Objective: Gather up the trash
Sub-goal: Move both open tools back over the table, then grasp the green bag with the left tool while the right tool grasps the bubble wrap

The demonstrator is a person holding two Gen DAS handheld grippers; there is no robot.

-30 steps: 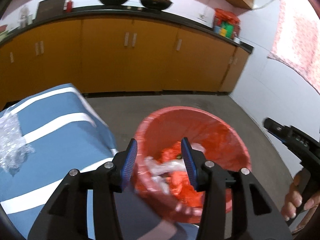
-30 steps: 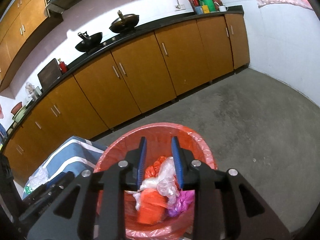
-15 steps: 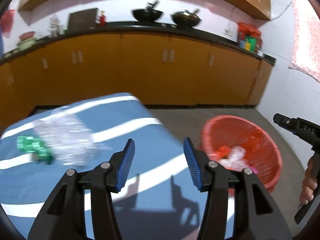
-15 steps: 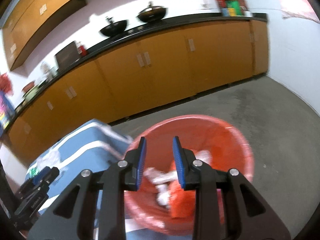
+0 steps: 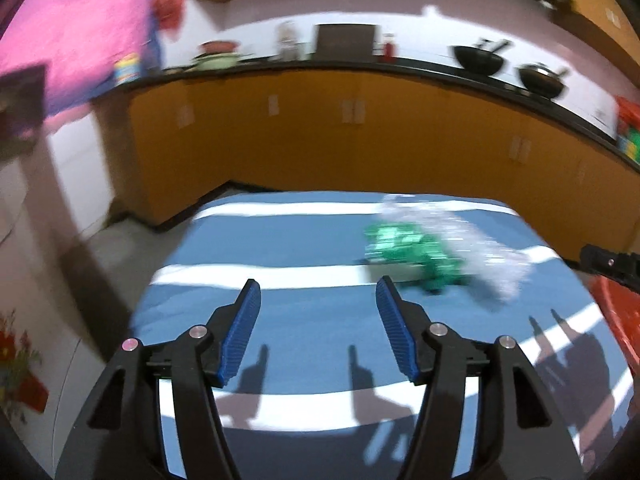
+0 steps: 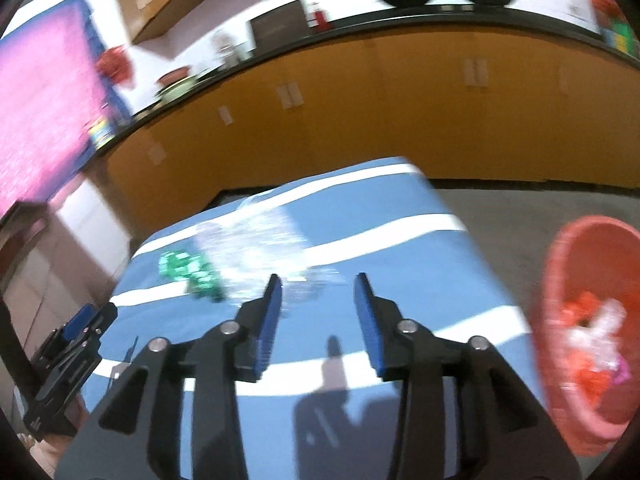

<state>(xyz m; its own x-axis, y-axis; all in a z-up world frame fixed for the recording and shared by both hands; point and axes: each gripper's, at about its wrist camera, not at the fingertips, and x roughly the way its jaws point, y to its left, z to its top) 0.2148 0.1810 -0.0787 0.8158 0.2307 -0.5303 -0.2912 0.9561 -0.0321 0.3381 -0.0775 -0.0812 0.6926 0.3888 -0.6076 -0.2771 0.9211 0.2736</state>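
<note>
A crumpled green wrapper [image 5: 412, 254] and a clear plastic bag [image 5: 464, 240] lie on the blue, white-striped table [image 5: 300, 320]. My left gripper [image 5: 318, 296] is open and empty above the table, left of the green wrapper. My right gripper [image 6: 318, 292] is open and empty, just in front of the clear plastic bag [image 6: 260, 248], with the green wrapper [image 6: 188, 272] to its left. The red bin [image 6: 588, 320] holding plastic trash stands on the floor right of the table. The left gripper [image 6: 76, 344] also shows at the lower left of the right wrist view.
Orange kitchen cabinets [image 5: 360, 140] under a black counter run behind the table, with two dark woks [image 5: 480, 60] on top. Grey floor [image 6: 540, 208] lies between table and cabinets. A pink wall [image 5: 80, 32] is at the left. The right gripper's tip [image 5: 612, 264] shows at the left wrist view's right edge.
Both grippers have swung left, away from the red bin and over the table. The right gripper's jaws have opened wider. The green wrapper and clear bag now lie close ahead.
</note>
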